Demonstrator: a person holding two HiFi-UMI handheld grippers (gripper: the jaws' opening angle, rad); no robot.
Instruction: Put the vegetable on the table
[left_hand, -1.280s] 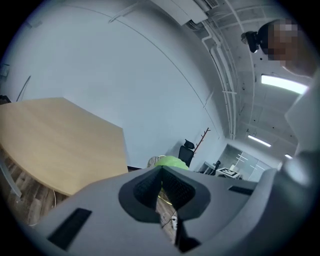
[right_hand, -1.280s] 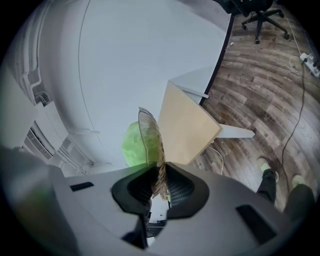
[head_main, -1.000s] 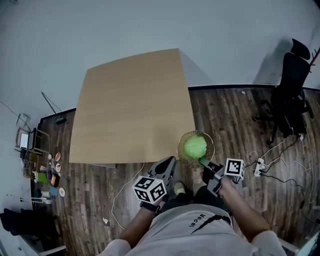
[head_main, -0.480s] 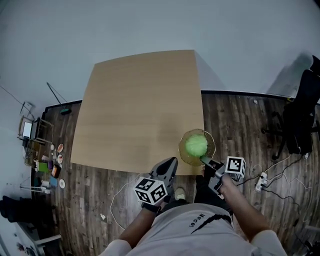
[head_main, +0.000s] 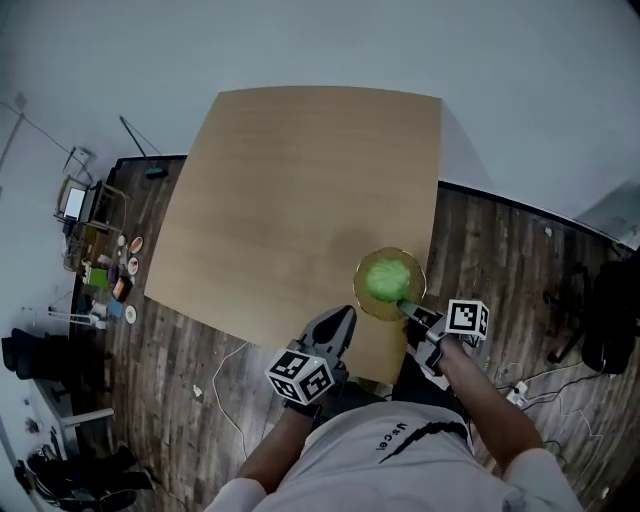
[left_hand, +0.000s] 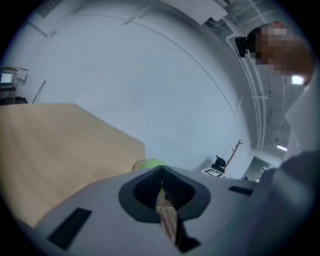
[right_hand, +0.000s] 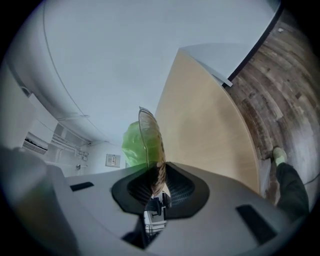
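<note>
A round green vegetable (head_main: 388, 279) lies in a clear amber-tinted glass bowl (head_main: 409, 271). My right gripper (head_main: 412, 311) is shut on the bowl's near rim and holds it over the near right corner of the wooden table (head_main: 300, 190). In the right gripper view the bowl's rim (right_hand: 152, 145) runs edge-on between the jaws, with the vegetable (right_hand: 131, 144) to its left. My left gripper (head_main: 345, 316) hovers shut and empty at the table's near edge, left of the bowl. In the left gripper view (left_hand: 161, 171) the vegetable (left_hand: 151, 163) peeks over the closed tips.
Dark wood floor surrounds the table. Small clutter and a stand sit at the far left (head_main: 100, 285). A black office chair (head_main: 612, 320) and cables with a power strip (head_main: 518, 392) lie to the right. The person's shoe (right_hand: 279, 155) shows below the table's edge.
Both grippers and the bowl have moved forward from over the floor to the table's near edge. The bowl now hangs over the table's corner. The grips look unchanged.
</note>
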